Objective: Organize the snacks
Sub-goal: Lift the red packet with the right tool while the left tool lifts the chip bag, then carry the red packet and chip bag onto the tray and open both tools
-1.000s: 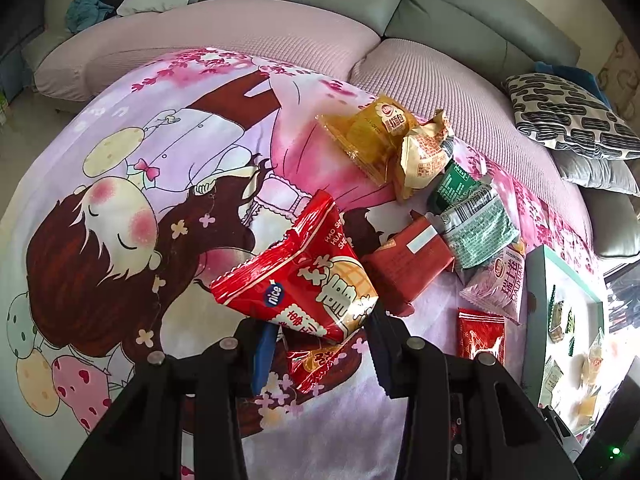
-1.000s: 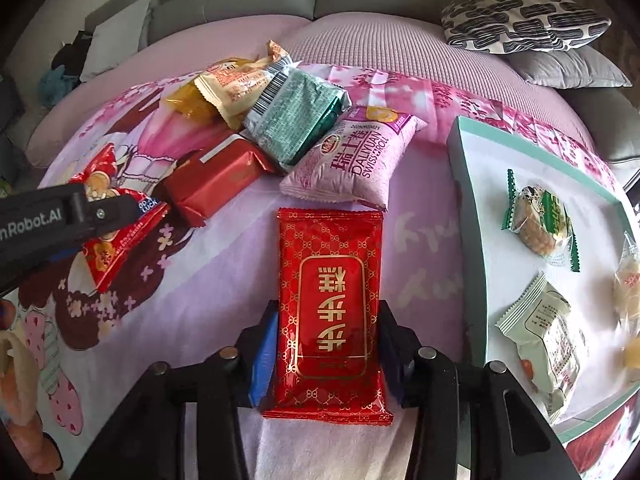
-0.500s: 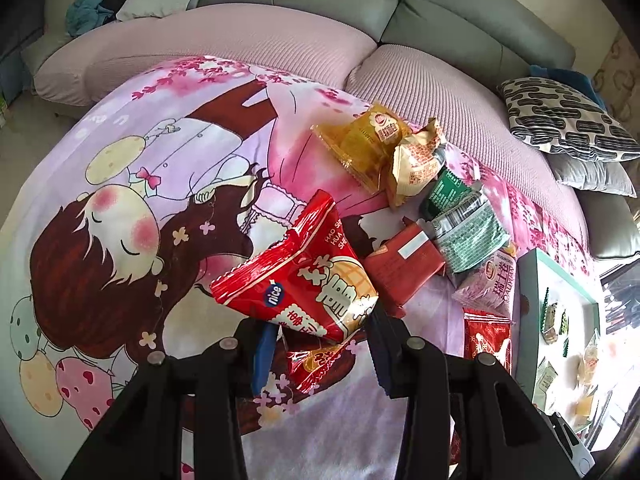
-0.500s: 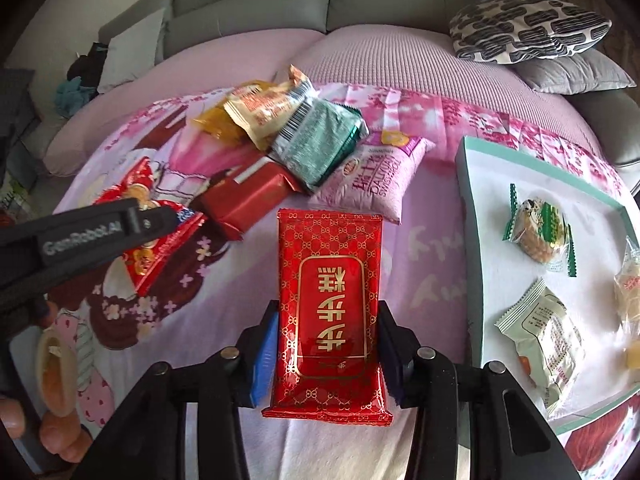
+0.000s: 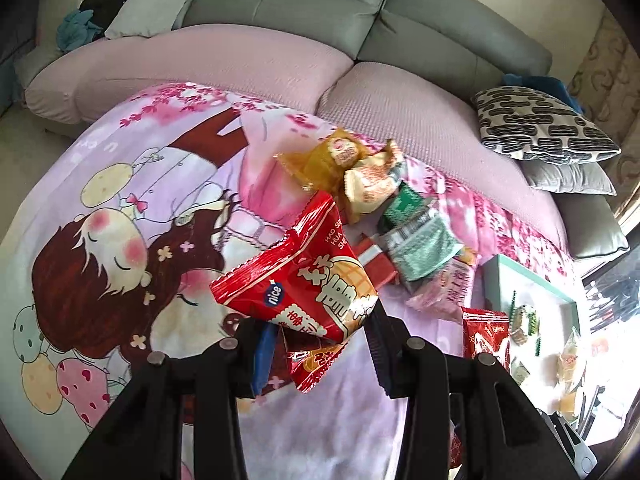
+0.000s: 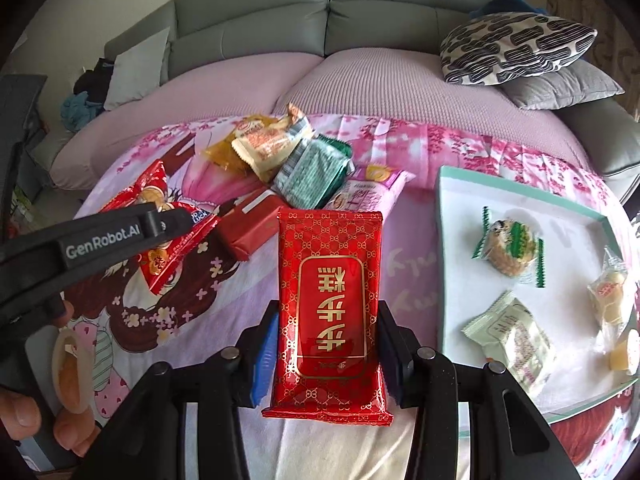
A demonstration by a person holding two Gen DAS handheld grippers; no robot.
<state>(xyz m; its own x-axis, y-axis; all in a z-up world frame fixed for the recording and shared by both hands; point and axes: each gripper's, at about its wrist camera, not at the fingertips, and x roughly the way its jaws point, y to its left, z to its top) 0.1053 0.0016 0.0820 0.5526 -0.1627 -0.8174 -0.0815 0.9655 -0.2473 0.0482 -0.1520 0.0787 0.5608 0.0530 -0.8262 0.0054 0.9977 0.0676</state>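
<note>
My left gripper (image 5: 320, 344) is shut on a red snack bag (image 5: 298, 276) with white and gold print, held tilted above the cartoon-print cloth (image 5: 120, 216). The same bag (image 6: 160, 220) shows in the right wrist view, partly behind the left gripper's black arm (image 6: 80, 248). My right gripper (image 6: 326, 340) is shut on a flat red packet with gold lettering (image 6: 330, 296), lifted off the cloth. A pile of snacks lies beyond: a yellow pack (image 5: 320, 156), a cream pack (image 6: 268, 144), a green pack (image 6: 316, 172), a pink pack (image 6: 368, 192) and a dark red block (image 6: 252, 228).
A white tray with a teal rim (image 6: 440, 240) sits at the right and holds several small wrapped snacks (image 6: 508, 244). A grey sofa (image 6: 320, 8) with a patterned cushion (image 6: 516, 48) runs along the back. A person's hand (image 6: 24, 412) holds the left gripper's handle.
Both grippers have risen with their packets still gripped; the cloth and the snack pile look smaller and farther below. The left gripper's arm now reaches further into the right wrist view.
</note>
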